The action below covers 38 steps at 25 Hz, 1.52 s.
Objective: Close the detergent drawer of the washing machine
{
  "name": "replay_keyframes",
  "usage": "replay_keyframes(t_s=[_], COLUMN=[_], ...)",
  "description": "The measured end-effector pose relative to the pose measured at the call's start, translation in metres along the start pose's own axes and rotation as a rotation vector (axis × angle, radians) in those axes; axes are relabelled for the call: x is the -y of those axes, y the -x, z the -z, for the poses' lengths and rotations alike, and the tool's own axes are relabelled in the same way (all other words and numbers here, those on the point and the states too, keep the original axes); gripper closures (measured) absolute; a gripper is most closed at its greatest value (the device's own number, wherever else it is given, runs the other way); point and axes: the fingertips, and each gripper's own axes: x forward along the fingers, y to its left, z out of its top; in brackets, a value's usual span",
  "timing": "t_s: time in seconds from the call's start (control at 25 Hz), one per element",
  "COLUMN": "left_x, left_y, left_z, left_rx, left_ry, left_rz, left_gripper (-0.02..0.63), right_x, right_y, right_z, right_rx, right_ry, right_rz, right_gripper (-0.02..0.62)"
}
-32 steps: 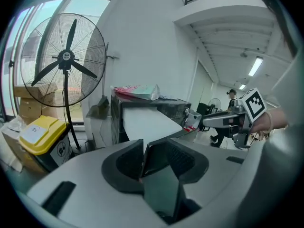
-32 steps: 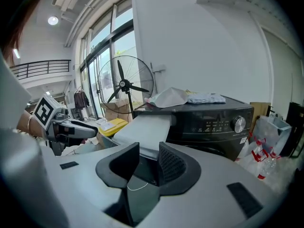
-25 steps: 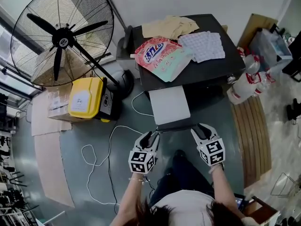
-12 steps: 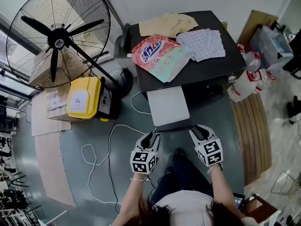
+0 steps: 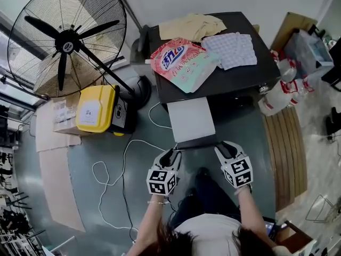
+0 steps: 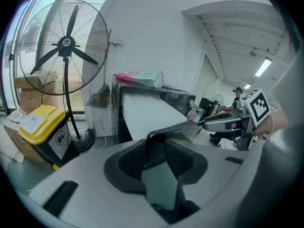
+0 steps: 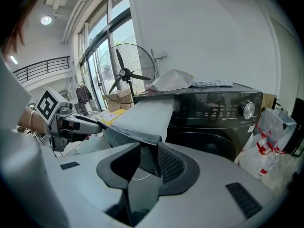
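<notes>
A long drawer [image 5: 191, 119] with a pale grey top stands pulled far out of the black washing machine [image 5: 245, 76]; its dark front panel [image 5: 197, 142] faces me. My left gripper [image 5: 173, 152] is shut on the panel's left corner, which sits between its pads in the left gripper view [image 6: 156, 151]. My right gripper [image 5: 221, 147] is shut on the right corner, with the panel's edge between its pads [image 7: 149, 160]. Each gripper view shows the drawer [image 6: 147, 113] [image 7: 147, 115] running back to the machine [image 7: 213, 113] and the other gripper across it.
A pink detergent bag [image 5: 184, 63], a beige cloth [image 5: 192, 28] and a checked cloth [image 5: 229, 49] lie on the machine. A big floor fan [image 5: 69, 41] and a yellow bin [image 5: 96, 111] stand to the left, and a white cable [image 5: 114, 175] loops on the floor. Bottles [image 5: 279, 92] and a wooden board [image 5: 290, 153] are to the right.
Both grippers have stayed at the corners of the drawer's front panel, and the drawer has not moved. Only the head view has shifted slightly.
</notes>
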Motion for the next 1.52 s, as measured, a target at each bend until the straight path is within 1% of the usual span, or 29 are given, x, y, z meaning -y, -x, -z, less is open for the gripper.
replay_keyframes(t_s=[0.32,0.52,0.68,0.88,1.0,1.52], left_x=[0.0,0.0,0.0,-0.002,-0.004,-0.009], left_y=[0.0,-0.001,0.0,-0.002,-0.004,-0.012], left_z=[0.0,-0.003,-0.003,-0.017,-0.02,-0.028], left_rx=[-0.017,-0.02,-0.023,0.012,0.008,0.0], left_ry=[0.034,0.042,0.034,0.035,0.03,0.026], left_rz=[-0.022,-0.033,-0.039,-0.062,-0.067,-0.09], left_gripper=[0.469,0.469,0.469,0.472,0.474,0.474], right_x=[0.0,0.001,0.0,0.006,0.008,0.013], right_y=[-0.001,-0.002,-0.001,0.0,-0.003,-0.011], right_z=[0.0,-0.002,-0.002,-0.018,-0.022,-0.03], right_rx=[-0.009,-0.005,-0.004,0.042,0.027,0.038], right_ry=[-0.006,-0.011,-0.013,-0.02,-0.01,-0.023], right_rz=[-0.013,-0.001,-0.003,0.012,0.002,-0.002], right_gripper=[0.46,0.46,0.462,0.463,0.463,0.463])
